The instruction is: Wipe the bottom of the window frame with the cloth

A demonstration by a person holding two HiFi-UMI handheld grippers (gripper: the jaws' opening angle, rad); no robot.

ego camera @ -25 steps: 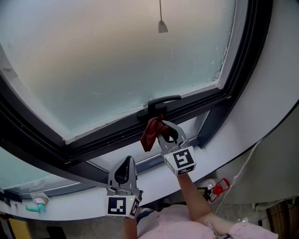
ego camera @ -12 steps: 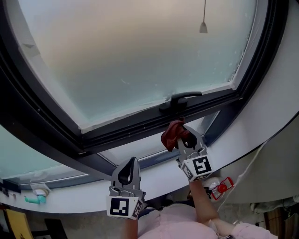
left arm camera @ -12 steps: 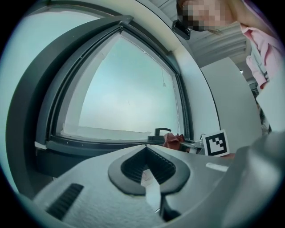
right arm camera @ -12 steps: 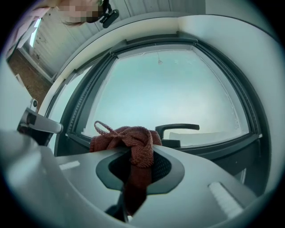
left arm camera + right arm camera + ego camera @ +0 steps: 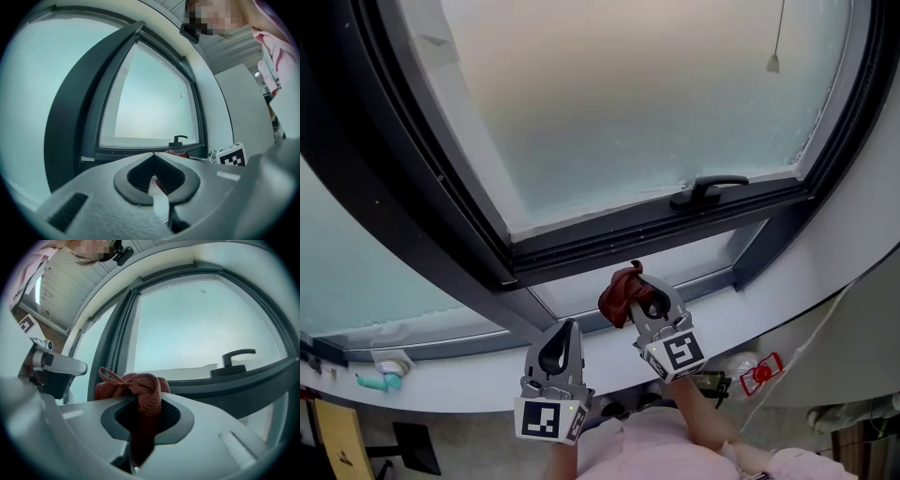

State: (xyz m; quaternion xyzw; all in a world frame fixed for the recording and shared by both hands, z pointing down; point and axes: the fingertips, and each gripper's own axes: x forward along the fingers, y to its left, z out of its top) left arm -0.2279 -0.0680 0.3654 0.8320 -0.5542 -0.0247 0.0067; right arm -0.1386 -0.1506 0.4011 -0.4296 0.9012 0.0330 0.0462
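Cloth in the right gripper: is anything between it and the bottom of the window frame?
Nothing visible. The red cloth, clamped in the jaws of the right gripper, sits just below the dark bottom rail; the window handle is farther right.

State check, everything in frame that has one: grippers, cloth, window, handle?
left gripper: shut, empty.
right gripper: shut on cloth.
window: looks closed.
handle: lying flat along the window's bottom edge.
cloth: bunched up, held below the window; contact with it unclear.
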